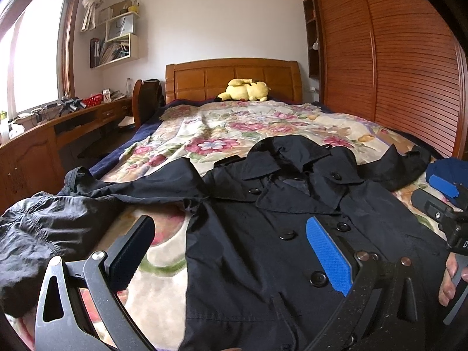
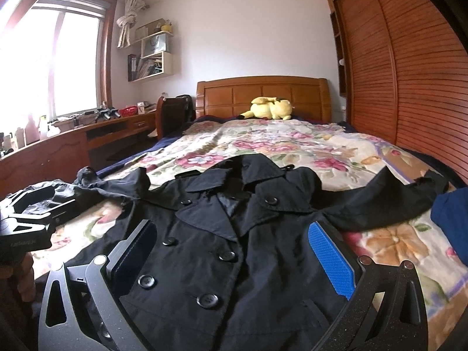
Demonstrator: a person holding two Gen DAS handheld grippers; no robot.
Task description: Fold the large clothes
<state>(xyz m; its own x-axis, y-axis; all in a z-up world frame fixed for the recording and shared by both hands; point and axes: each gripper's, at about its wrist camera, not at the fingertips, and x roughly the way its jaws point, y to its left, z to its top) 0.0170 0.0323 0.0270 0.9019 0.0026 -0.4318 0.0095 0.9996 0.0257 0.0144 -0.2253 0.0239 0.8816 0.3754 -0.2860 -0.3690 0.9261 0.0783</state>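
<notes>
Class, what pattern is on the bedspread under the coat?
Floral: pink and purple flowers on cream bedspread, clearest in the right wrist view.

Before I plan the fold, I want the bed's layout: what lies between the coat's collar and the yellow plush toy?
Only the floral bedspread, nothing resting on it. Both wrist views show that stretch running bare from the black coat up to the yellow plush toy.

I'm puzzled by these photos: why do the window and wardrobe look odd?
Left wrist view: the window is washed out by daylight, and the wardrobe bows from fisheye distortion. Right wrist view: window glare is stronger, hazing the desk below; the black coat stays dim but sharp.
</notes>
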